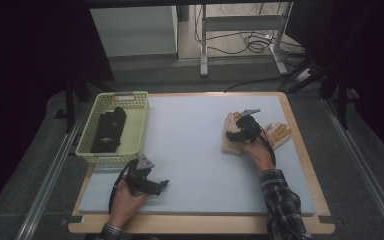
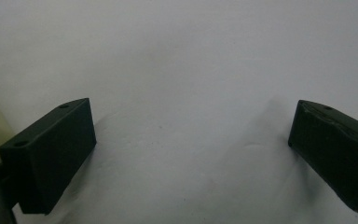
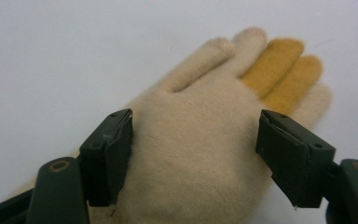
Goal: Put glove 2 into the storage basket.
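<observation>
A cream knitted glove (image 3: 196,154) lies flat on the grey mat (image 1: 195,145), fingers pointing away from the camera, with two orange fingers (image 3: 279,65) beside the cream ones. My right gripper (image 3: 193,120) is low over its palm, one jaw at each edge of the glove, which lies flat and unpinched between them. In the high view this gripper (image 1: 236,134) is at the right of the mat on the glove (image 1: 228,126), and orange glove fingers (image 1: 280,132) stick out right of the hand. My left gripper (image 1: 163,184) rests near the front left, open (image 2: 192,112) over bare mat.
A pale yellow slotted basket (image 1: 139,131) stands at the mat's left edge with dark fabric (image 1: 109,130) inside. The mat sits on a wooden board (image 1: 305,160). Table legs and cables are on the floor beyond the far edge.
</observation>
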`<act>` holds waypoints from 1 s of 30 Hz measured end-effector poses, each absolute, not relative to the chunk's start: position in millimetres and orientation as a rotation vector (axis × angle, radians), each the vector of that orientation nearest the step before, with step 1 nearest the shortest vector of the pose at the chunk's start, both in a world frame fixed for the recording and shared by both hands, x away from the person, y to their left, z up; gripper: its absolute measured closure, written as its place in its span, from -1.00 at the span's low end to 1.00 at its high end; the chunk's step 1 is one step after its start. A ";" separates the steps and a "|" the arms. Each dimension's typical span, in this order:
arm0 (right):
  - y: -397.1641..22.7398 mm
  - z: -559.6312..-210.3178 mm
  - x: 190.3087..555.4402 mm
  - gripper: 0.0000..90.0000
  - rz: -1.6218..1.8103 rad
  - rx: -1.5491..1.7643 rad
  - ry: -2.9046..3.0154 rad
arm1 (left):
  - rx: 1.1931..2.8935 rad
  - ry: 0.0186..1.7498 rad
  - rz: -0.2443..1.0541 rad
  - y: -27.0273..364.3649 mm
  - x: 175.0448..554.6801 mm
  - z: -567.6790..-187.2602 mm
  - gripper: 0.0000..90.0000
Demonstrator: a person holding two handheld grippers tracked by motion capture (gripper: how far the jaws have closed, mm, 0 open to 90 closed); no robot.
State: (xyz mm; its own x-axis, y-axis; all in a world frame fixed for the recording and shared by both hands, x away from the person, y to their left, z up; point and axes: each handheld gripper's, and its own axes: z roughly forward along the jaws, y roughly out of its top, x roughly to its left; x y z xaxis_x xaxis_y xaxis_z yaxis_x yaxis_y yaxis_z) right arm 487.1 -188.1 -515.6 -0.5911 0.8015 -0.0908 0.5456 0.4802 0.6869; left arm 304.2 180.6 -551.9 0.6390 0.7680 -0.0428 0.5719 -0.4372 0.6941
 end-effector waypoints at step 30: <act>-168.7 -475.9 437.1 0.36 1.007 1.018 2.373 | 2.166 1.041 0.366 180.5 304.2 -551.9 -0.98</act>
